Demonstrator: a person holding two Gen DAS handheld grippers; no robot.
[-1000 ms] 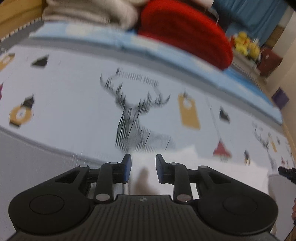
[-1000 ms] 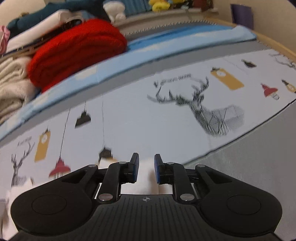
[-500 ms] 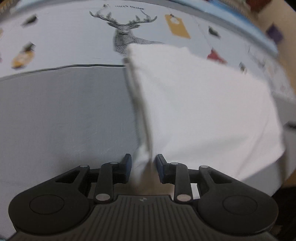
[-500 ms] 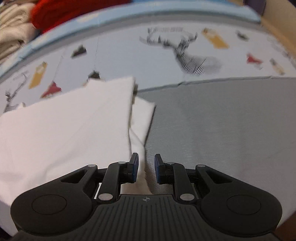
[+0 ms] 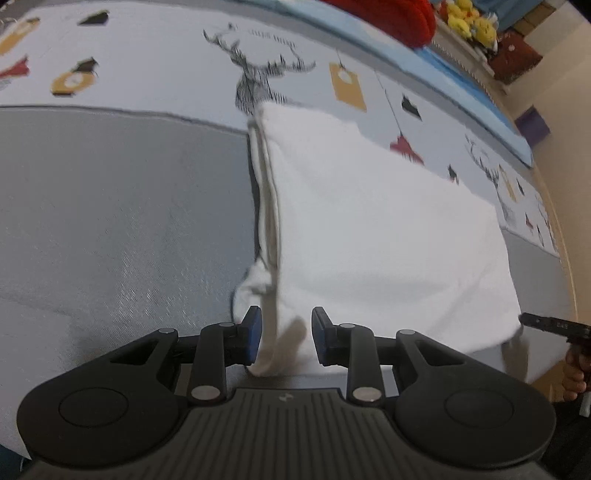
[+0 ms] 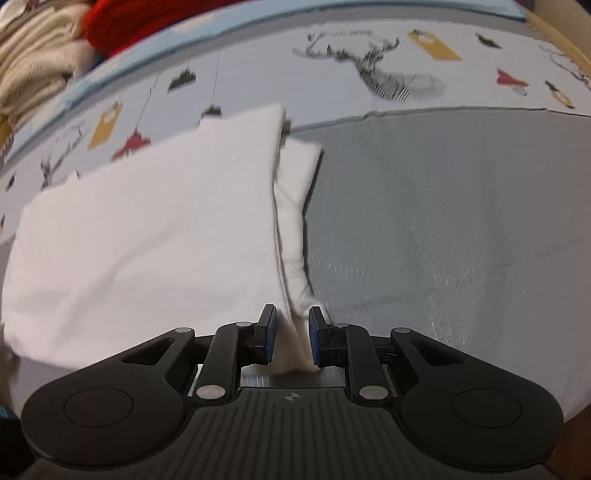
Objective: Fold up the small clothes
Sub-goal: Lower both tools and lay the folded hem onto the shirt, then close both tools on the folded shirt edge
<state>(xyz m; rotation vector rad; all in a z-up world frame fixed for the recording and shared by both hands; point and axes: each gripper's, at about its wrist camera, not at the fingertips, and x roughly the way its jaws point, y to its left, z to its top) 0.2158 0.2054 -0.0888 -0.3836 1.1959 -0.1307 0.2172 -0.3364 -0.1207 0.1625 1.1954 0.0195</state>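
One white garment (image 5: 369,229), folded over. Two grippers: left gripper (image 5: 286,334), right gripper (image 6: 289,334), each with two blue-padded fingers. One grey sheet (image 6: 443,206). One printed cover (image 5: 147,62) with deer and lamp motifs. One red knit (image 6: 147,18). One beige pile of cloth (image 6: 33,66). Yellow plush toys (image 5: 469,22), number unclear.
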